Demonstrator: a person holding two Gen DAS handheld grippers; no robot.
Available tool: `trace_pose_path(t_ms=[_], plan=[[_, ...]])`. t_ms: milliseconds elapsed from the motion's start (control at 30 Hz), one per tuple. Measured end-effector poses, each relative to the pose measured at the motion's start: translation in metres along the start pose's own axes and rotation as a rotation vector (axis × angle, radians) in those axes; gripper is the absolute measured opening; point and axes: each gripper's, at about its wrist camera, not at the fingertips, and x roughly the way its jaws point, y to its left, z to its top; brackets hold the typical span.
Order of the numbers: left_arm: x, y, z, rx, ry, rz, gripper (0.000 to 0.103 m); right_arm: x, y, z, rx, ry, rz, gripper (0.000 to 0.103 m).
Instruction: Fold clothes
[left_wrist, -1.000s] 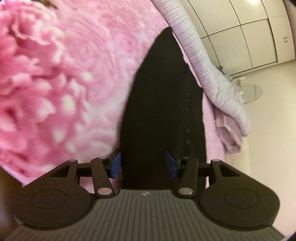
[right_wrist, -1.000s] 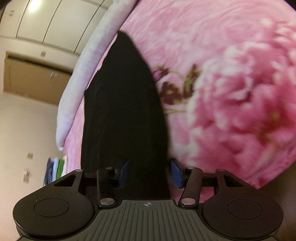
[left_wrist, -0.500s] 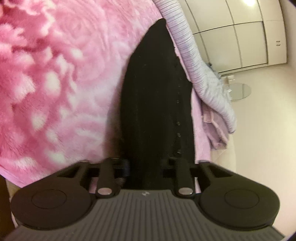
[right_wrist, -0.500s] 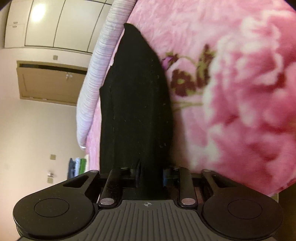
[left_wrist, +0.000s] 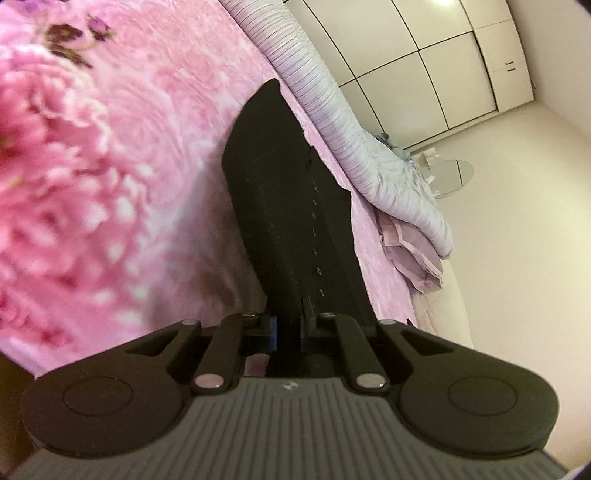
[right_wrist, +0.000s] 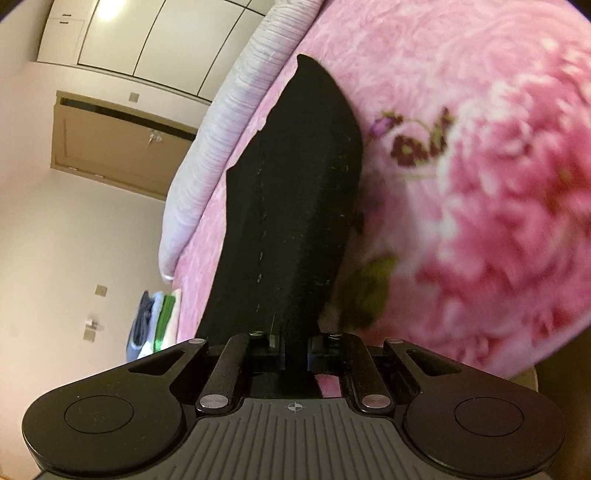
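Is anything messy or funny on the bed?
Nothing looks damaged or spilled. The black garment lies stretched on the pink flowery blanket, pinched by the left gripper and the right gripper. Only the purple bedding hangs rumpled off the edge.

Pink floral blanket (left_wrist: 110, 166) fills the nine o'clock side; a striped lilac bolster (left_wrist: 347, 122) runs toward one o'clock beside white wardrobe doors (left_wrist: 424, 55). Opposite view: brown door (right_wrist: 110, 147) at ten o'clock, folded clothes stack (right_wrist: 155, 317) at eight
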Motion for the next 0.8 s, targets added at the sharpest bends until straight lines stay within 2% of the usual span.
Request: trace_pose_path(t_ms=[167, 267, 367, 467, 600, 800], plan=[[-0.033, 0.005, -0.030, -0.005, 0.032, 0.004, 0.007, -0.026, -0.001, -0.028, 0.009, 0.016, -0.002, 0.008], [-0.036, 0.018, -0.044, -0.062, 0.054, 0.024, 0.007, -0.025, -0.008, -0.035, 0.048, 0.027, -0.026, 0.008], [-0.036, 0.023, -0.044, -0.112, 0.053, 0.018, 0.007, -0.024, -0.004, -0.034, 0.048, 0.030, -0.035, 0.008], [-0.039, 0.009, -0.035, -0.072, 0.041, -0.004, 0.007, -0.029, 0.014, -0.025, -0.017, 0.035, -0.017, 0.009], [-0.039, -0.012, -0.010, -0.073, 0.021, -0.066, 0.007, -0.036, 0.040, -0.008, -0.091, 0.040, 0.037, 0.009], [-0.006, -0.040, 0.050, -0.069, -0.002, -0.127, 0.007, -0.016, 0.078, 0.055, -0.128, -0.013, 0.105, 0.010]])
